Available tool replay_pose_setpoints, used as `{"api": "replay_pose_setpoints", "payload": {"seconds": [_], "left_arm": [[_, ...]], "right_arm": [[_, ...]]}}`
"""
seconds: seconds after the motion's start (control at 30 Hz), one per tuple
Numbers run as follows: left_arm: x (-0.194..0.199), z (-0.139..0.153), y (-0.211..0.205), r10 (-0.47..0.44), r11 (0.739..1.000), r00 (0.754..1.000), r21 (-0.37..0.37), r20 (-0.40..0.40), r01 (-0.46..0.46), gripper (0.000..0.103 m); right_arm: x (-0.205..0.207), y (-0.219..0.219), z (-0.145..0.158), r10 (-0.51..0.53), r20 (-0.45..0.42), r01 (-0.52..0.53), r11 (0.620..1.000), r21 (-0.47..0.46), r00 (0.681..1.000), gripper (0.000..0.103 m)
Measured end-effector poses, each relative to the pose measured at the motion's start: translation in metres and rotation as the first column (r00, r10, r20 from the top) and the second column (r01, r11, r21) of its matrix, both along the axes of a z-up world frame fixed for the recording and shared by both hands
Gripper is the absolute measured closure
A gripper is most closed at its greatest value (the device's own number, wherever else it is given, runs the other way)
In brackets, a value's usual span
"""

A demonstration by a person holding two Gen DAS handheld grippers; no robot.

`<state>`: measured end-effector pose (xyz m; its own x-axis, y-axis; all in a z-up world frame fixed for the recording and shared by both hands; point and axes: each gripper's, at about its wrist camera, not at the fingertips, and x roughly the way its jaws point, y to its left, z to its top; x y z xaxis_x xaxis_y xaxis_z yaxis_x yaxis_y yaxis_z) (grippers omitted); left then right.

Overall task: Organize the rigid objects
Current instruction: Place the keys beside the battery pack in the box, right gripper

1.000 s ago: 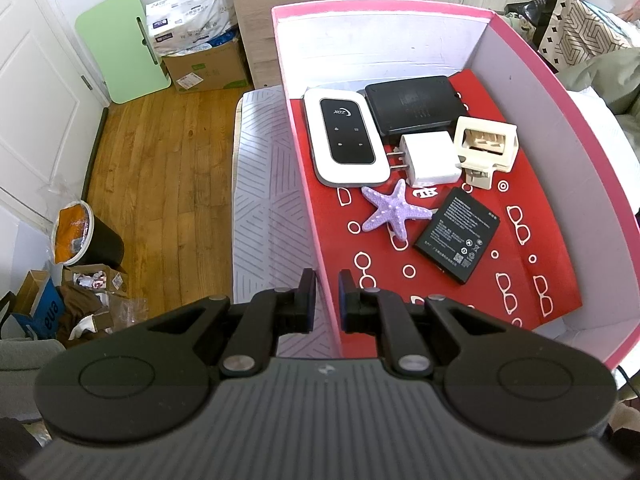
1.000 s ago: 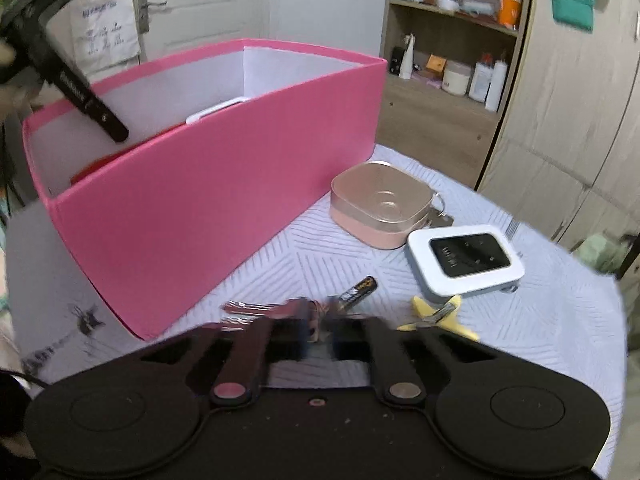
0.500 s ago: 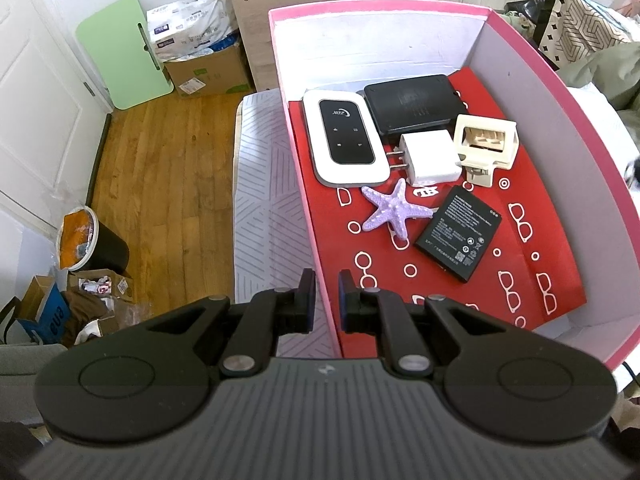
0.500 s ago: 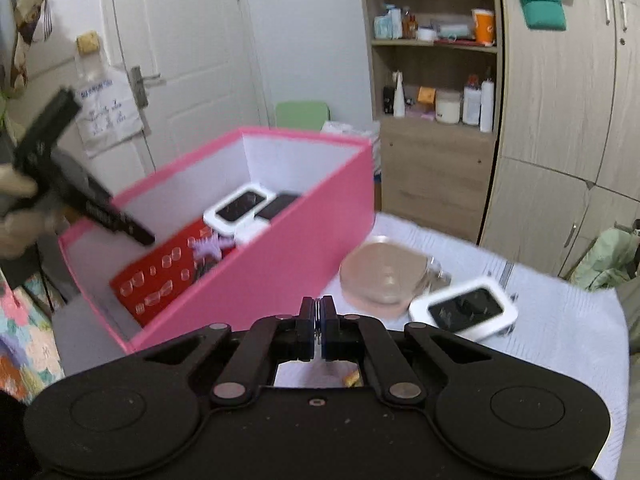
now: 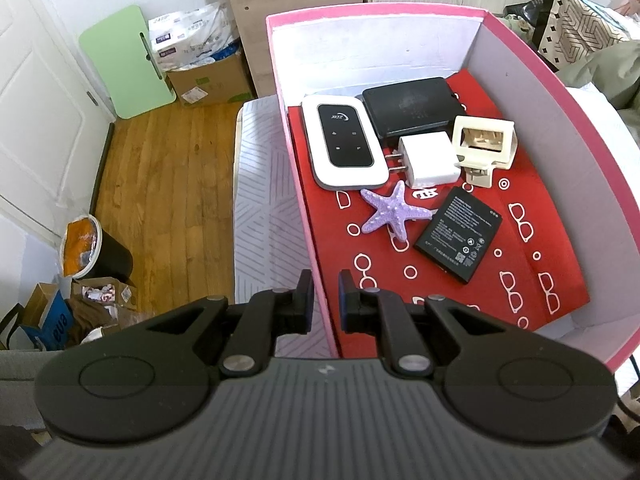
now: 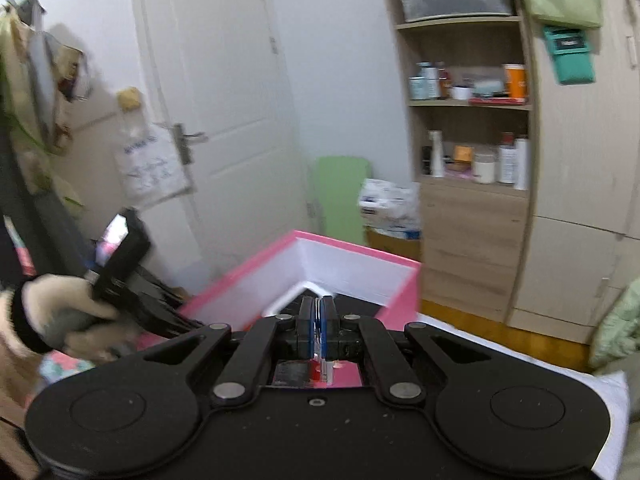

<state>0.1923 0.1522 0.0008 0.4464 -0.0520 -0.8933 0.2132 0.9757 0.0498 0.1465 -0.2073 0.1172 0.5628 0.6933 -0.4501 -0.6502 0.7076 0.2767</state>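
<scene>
A pink box [image 5: 532, 68] with a red patterned floor holds a white pocket router [image 5: 343, 146], a black flat device [image 5: 414, 106], a white charger [image 5: 430, 159], a cream plastic frame [image 5: 485, 142], a purple starfish [image 5: 394, 214] and a black battery [image 5: 458, 234]. My left gripper [image 5: 322, 300] is shut on the box's left wall, one finger on each side. My right gripper [image 6: 317, 330] is raised over the box [image 6: 352, 264] and is shut on a thin metal piece, seemingly keys [image 6: 319, 344].
The box stands on a white patterned cloth [image 5: 264, 208]. Wooden floor [image 5: 160, 184], a black bin [image 5: 94, 250] and cardboard boxes [image 5: 208, 76] lie to the left. A door [image 6: 216, 92] and wooden shelves [image 6: 472, 120] stand beyond. The gloved hand holding the left gripper [image 6: 72, 312] shows at left.
My right gripper closed on the keys on the cloth, lifted them and swung up over the pink box. The left gripper stayed clamped on the box wall.
</scene>
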Motion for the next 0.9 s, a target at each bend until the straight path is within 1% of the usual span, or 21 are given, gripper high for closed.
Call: {"api": "replay_pose_setpoints", "payload": {"seconds": [0.13, 0.3, 0.4, 0.43, 0.53, 0.63, 0.7, 0.77, 0.8, 0.83, 0.9], "left_arm": [[0.0, 0.0, -0.001, -0.004, 1.0, 1.0, 0.003, 0.003, 0.004, 0.093], [0.0, 0.001, 0.0, -0.005, 1.0, 1.0, 0.002, 0.001, 0.005, 0.093], [0.0, 0.001, 0.0, 0.0, 1.0, 1.0, -0.001, 0.003, 0.0, 0.093], [0.0, 0.001, 0.0, -0.001, 1.0, 1.0, 0.001, 0.003, 0.001, 0.093], [0.0, 0.0, -0.001, -0.005, 1.0, 1.0, 0.008, 0.003, 0.005, 0.093], [0.0, 0.0, -0.001, -0.007, 1.0, 1.0, 0.006, 0.005, 0.007, 0.093], [-0.001, 0.0, 0.0, -0.006, 1.0, 1.0, -0.002, 0.008, 0.006, 0.093], [-0.001, 0.0, 0.001, -0.004, 1.0, 1.0, -0.007, 0.008, 0.004, 0.093], [0.0, 0.0, 0.001, -0.003, 1.0, 1.0, -0.008, 0.007, 0.003, 0.093], [0.0, 0.001, 0.001, -0.002, 1.0, 1.0, -0.007, 0.006, 0.002, 0.093], [0.0, 0.001, 0.001, -0.001, 1.0, 1.0, -0.006, 0.004, 0.001, 0.093]], "right_arm": [[0.005, 0.017, -0.006, 0.085, -0.064, -0.084, 0.996, 0.021, 0.994, 0.099], [0.018, 0.043, -0.036, 0.139, -0.171, -0.143, 0.99, -0.009, 0.975, 0.099], [0.021, 0.058, -0.054, 0.136, -0.198, -0.153, 0.986, -0.068, 0.971, 0.099], [0.022, 0.063, -0.059, 0.127, -0.204, -0.15, 0.983, -0.102, 0.971, 0.099], [0.027, 0.079, -0.072, 0.108, -0.194, -0.15, 0.964, -0.219, 0.975, 0.099], [0.032, 0.086, -0.076, 0.088, -0.173, -0.134, 0.953, -0.272, 0.981, 0.098], [0.034, 0.088, -0.074, 0.063, -0.125, -0.099, 0.945, -0.311, 0.99, 0.092], [0.034, 0.087, -0.071, 0.06, -0.102, -0.089, 0.945, -0.314, 0.993, 0.092], [0.034, 0.085, -0.069, 0.059, -0.1, -0.086, 0.95, -0.299, 0.993, 0.086], [0.033, 0.082, -0.067, 0.055, -0.098, -0.081, 0.955, -0.284, 0.994, 0.078], [0.028, 0.073, -0.061, 0.048, -0.076, -0.066, 0.967, -0.245, 0.996, 0.069]]}}
